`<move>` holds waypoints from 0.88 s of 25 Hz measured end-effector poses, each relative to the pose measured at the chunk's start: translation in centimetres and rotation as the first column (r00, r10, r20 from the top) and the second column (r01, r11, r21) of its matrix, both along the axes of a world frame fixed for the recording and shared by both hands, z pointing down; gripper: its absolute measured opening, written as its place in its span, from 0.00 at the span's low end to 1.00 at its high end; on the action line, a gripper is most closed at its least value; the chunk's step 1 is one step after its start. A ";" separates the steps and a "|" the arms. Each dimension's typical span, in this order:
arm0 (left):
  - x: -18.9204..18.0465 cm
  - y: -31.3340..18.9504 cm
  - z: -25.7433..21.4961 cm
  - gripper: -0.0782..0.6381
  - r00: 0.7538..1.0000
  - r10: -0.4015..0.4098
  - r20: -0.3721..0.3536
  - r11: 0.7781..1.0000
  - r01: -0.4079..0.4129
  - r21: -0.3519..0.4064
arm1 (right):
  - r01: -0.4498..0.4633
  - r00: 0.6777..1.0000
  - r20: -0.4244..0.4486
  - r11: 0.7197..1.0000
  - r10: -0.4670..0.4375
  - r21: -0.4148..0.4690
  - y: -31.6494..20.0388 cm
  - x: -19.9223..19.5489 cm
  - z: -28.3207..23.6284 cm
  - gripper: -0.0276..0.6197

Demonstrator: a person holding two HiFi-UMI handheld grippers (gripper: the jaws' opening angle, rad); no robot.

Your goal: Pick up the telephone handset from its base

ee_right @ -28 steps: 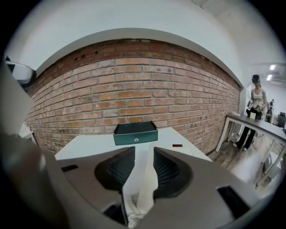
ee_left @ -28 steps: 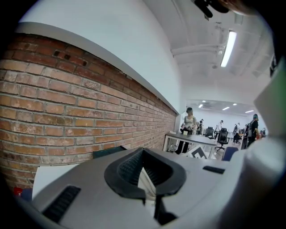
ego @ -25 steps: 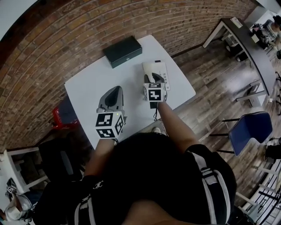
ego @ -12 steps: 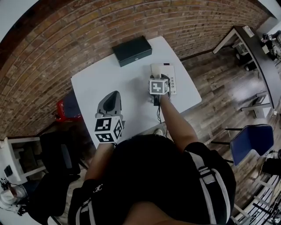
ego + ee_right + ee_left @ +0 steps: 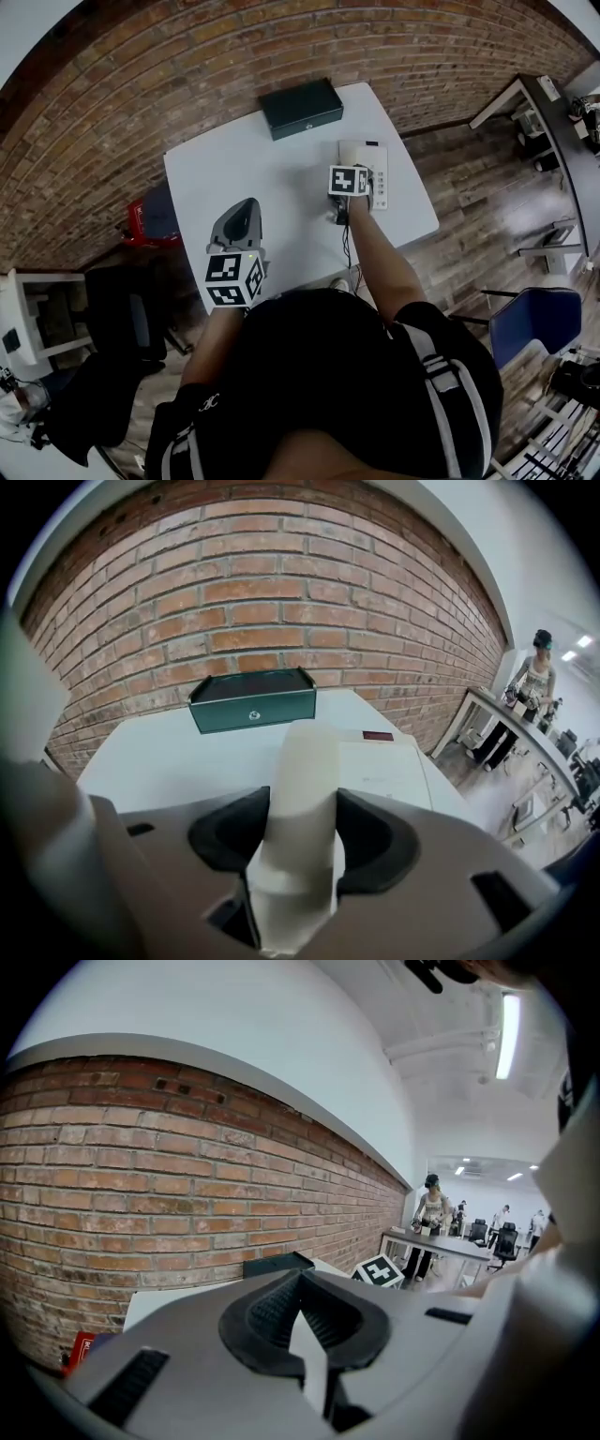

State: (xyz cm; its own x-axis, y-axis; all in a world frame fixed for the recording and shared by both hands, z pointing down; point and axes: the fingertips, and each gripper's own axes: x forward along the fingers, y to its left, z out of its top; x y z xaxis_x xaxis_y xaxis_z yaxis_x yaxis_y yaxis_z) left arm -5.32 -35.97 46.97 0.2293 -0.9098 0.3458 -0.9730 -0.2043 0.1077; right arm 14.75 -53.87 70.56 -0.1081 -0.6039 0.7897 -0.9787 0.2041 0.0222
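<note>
A white telephone base point(image 5: 377, 176) lies on the right part of the white table point(image 5: 244, 169). Its white handset point(image 5: 305, 780) rests on the left side of that base point(image 5: 384, 771) and runs lengthwise between my right gripper's point(image 5: 302, 829) jaws, which are opening and straddle it. In the head view the right gripper point(image 5: 351, 163) tilts down over the phone and hides most of the handset. My left gripper point(image 5: 242, 212) hovers over the table's near left part, away from the phone. Its point(image 5: 302, 1321) jaws are shut with nothing in them.
A dark green box point(image 5: 300, 108) point(image 5: 253, 700) lies at the table's far edge by the brick wall. A dark cord point(image 5: 344, 242) trails from the phone toward the near table edge. A red object point(image 5: 141, 220) sits left of the table, a blue chair point(image 5: 520, 328) right.
My right gripper has moved forward and down over the phone, so the handset now lies between its jaws. My left gripper shifted only a little.
</note>
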 end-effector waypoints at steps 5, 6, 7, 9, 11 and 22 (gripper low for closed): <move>-0.3 0.2 0.1 0.10 1.000 0.001 0.000 1.000 -0.001 -0.003 | -0.005 1.000 -0.001 1.000 0.005 -0.009 0.0 -0.1 -0.2 0.35; -0.3 0.2 0.1 0.10 1.000 0.004 0.000 1.000 -0.004 -0.002 | -0.007 1.000 0.002 1.000 0.007 -0.004 0.1 -0.1 -0.3 0.35; -0.4 0.3 0.1 0.11 1.000 0.006 -0.001 1.000 -0.006 -0.001 | -0.007 1.000 0.008 1.000 0.007 0.005 0.2 -0.2 -0.6 0.35; -0.4 0.4 0.1 0.11 1.000 0.012 -0.004 1.000 -0.012 0.002 | -0.004 1.000 0.031 0.999 0.003 0.033 0.3 -0.4 -1.2 0.35; -0.2 0.5 0.1 0.10 1.000 0.022 -0.004 1.000 -0.022 0.002 | 0.002 0.999 0.052 0.998 -0.005 0.066 0.7 -0.5 -2.1 0.35; 2.4 0.6 0.0 0.11 0.993 0.117 -0.015 0.993 -0.116 0.013 | 0.034 0.980 0.176 0.949 -0.093 0.314 2.3 -0.4 -9.9 0.35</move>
State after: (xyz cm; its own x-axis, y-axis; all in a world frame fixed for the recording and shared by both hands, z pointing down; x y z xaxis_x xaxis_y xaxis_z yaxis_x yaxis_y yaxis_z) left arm -2.93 -35.39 46.93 0.3394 -0.8807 0.3305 -0.9406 -0.3175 0.1199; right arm 14.33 -51.57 60.64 -0.2816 -0.8014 0.5277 -0.9565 0.2782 -0.0879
